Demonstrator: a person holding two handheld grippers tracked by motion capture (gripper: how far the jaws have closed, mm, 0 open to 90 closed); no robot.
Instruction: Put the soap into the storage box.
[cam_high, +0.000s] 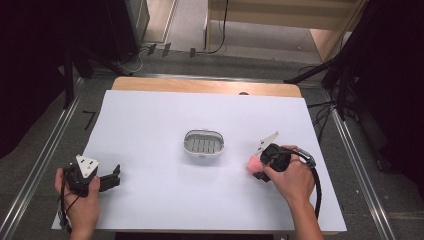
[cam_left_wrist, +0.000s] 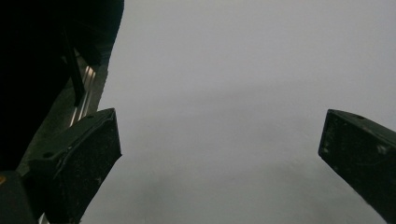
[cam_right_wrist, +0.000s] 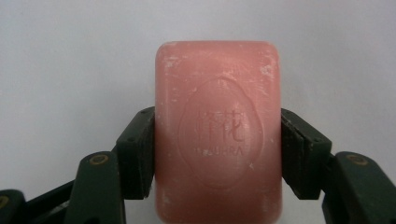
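A pink bar of soap (cam_right_wrist: 218, 133) with an embossed stamp sits between the two jaws of my right gripper (cam_right_wrist: 217, 154), which press on its long sides. In the high view that soap (cam_high: 254, 163) shows pink at the tip of the right gripper (cam_high: 260, 167), right of a white oval soap dish (cam_high: 203, 143) with a slatted grey insert. The dish is bare. My left gripper (cam_high: 114, 178) rests at the table's front left, jaws wide apart, with just white table between its fingers (cam_left_wrist: 84, 163).
A white sheet (cam_high: 150, 115) covers the table, with a wooden strip (cam_high: 200, 86) along the far edge. Metal rails (cam_high: 45, 150) run along both sides. Black stands and cables (cam_high: 345, 80) crowd the far right; floor and a wooden unit lie beyond.
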